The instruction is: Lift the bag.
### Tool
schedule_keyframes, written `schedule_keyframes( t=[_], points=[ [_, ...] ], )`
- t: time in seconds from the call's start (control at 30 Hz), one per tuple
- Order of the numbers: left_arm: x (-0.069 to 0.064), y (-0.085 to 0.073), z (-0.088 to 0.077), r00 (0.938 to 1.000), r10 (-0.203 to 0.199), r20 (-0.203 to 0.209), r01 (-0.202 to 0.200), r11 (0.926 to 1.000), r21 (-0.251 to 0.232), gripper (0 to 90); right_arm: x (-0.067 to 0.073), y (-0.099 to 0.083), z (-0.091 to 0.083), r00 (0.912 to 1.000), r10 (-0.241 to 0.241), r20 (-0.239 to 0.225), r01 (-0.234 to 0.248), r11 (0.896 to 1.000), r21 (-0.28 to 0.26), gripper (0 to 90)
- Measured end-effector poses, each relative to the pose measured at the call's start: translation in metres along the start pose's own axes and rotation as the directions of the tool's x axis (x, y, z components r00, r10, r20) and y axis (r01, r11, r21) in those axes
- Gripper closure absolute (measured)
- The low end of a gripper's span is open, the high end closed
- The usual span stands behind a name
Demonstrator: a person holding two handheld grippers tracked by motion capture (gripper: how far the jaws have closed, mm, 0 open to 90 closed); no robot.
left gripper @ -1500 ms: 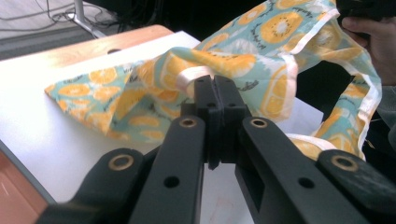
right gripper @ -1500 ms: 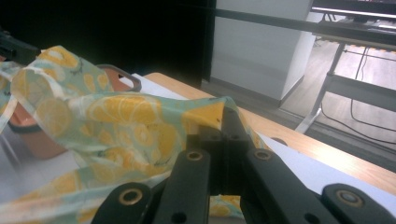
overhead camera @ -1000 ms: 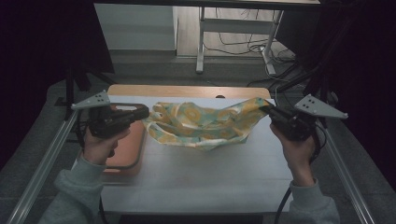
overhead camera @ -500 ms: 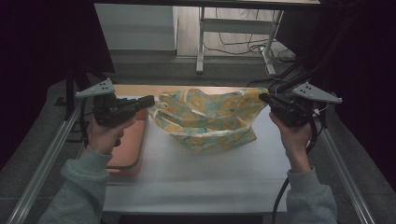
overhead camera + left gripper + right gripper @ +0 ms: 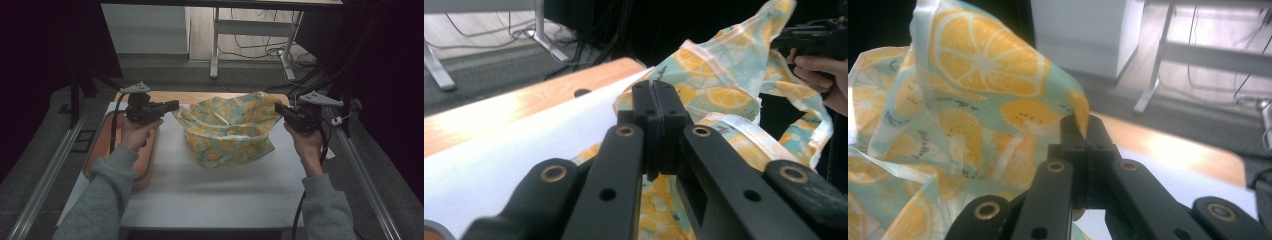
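Lemon-print cloth (image 5: 227, 131) hangs stretched nine-to-three o'clock above the table (image 5: 220, 190); left gripper (image 5: 172, 106) and right gripper (image 5: 278, 111) fingers pinch its corners, hiding them.

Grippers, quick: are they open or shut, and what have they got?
Left gripper: shut on a corner of the cloth.
Right gripper: shut on the cloth's other corner.

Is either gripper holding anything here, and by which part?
Both hold the lemon-print cloth. The left gripper is shut on its left upper edge, the right gripper on its right upper corner, so it hangs between them over the table.
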State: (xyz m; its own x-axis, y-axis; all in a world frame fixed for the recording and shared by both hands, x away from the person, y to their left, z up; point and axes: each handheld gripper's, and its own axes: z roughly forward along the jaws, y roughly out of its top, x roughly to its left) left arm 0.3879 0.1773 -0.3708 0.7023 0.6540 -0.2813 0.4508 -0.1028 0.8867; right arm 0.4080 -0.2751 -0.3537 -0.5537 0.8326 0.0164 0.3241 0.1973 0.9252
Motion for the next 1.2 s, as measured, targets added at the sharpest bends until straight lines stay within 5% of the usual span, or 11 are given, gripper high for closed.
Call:
schedule_keyframes(
  t=[0.2,0.47,0.53,0.63,0.77,0.97,1.2],
  points=[
    [0.004,-0.011,0.015,0.9998,-0.015,0.011,0.014,0.9982,0.059,89.2,-0.006,-0.019,0.012,0.9997,0.025,-0.006,-0.025,0.998,0.049,89.5],
    [0.005,-0.012,0.019,0.9998,-0.013,0.013,0.012,0.9977,0.067,89.0,-0.006,-0.019,0.017,0.9999,0.005,-0.013,-0.004,0.998,0.069,88.8],
    [0.004,-0.012,0.018,1.0,-0.006,-0.002,0.006,0.9977,0.068,88.0,-0.006,-0.018,0.017,0.9996,-0.001,-0.028,0.003,0.998,0.062,77.6],
    [0.002,-0.012,0.013,0.9997,0.003,-0.024,-0.002,0.9992,0.039,58.1,-0.003,-0.016,0.012,0.9995,-0.02,-0.024,0.021,0.999,0.027,57.2],
    [-0.001,-0.011,0.005,0.9988,0.017,-0.047,-0.017,0.9998,0.014,34.0,0.0,-0.013,0.003,0.9984,-0.035,-0.046,0.034,0.999,-0.01,44.7],
    [-0.003,-0.016,-0.006,0.9978,0.035,-0.056,-0.033,0.9992,0.024,21.9,0.005,-0.014,-0.006,0.9966,-0.051,-0.065,0.05,0.998,-0.023,39.4],
    [-0.006,-0.025,-0.021,0.9966,0.054,-0.062,-0.051,0.9976,0.047,20.6,0.012,-0.022,-0.012,0.9941,-0.058,-0.092,0.057,0.998,-0.01,37.5]
  ],
)
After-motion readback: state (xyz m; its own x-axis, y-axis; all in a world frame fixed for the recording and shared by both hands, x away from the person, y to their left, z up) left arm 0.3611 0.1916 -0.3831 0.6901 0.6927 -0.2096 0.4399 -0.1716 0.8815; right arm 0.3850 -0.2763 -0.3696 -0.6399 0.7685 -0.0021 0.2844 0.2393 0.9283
